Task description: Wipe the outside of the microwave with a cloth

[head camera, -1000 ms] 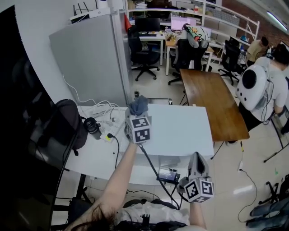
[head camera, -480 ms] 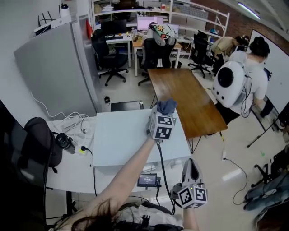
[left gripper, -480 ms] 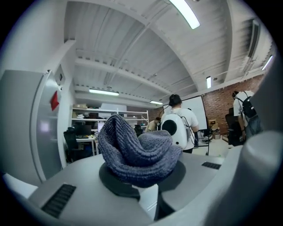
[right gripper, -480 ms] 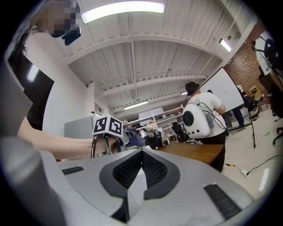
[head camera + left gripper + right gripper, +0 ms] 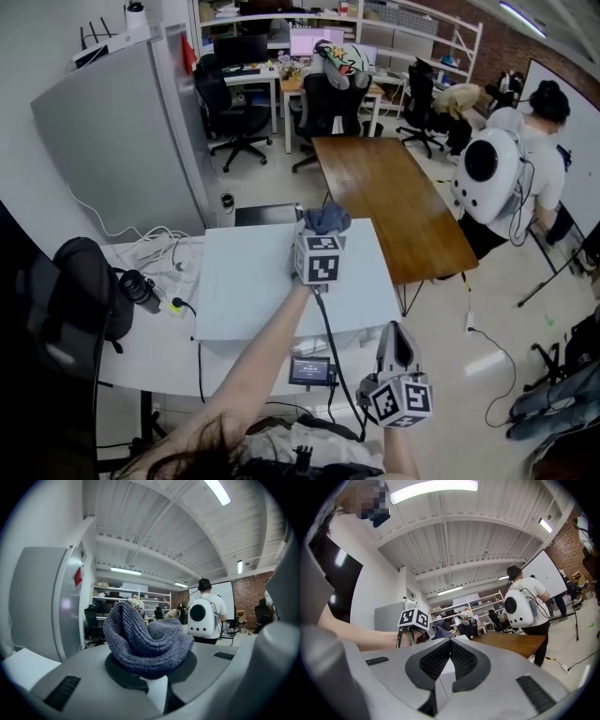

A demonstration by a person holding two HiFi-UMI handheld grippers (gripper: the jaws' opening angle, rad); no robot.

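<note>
The microwave (image 5: 253,291) appears from above as a pale, flat-topped box on the white desk. My left gripper (image 5: 322,230) is held over the far edge of that top, right of its middle. It is shut on a blue-grey knitted cloth (image 5: 326,218), which bunches out of the jaws (image 5: 145,641). Whether the cloth touches the top cannot be told. My right gripper (image 5: 396,339) hangs low at the near right, off the desk, shut with nothing between its ribbed pads (image 5: 459,656). In the right gripper view the left gripper's marker cube (image 5: 414,618) and the cloth (image 5: 440,631) show ahead.
A grey cabinet (image 5: 122,150) stands behind the desk at left. A black bag (image 5: 84,291), a camera lens (image 5: 139,286) and white cables (image 5: 173,253) lie left of the microwave. A wooden table (image 5: 394,202) lies right, with a person wearing a white backpack (image 5: 497,169) beyond.
The left gripper carried the cloth from the top's far left corner to its far right corner, then came back a little toward the middle. The right gripper has barely moved.
</note>
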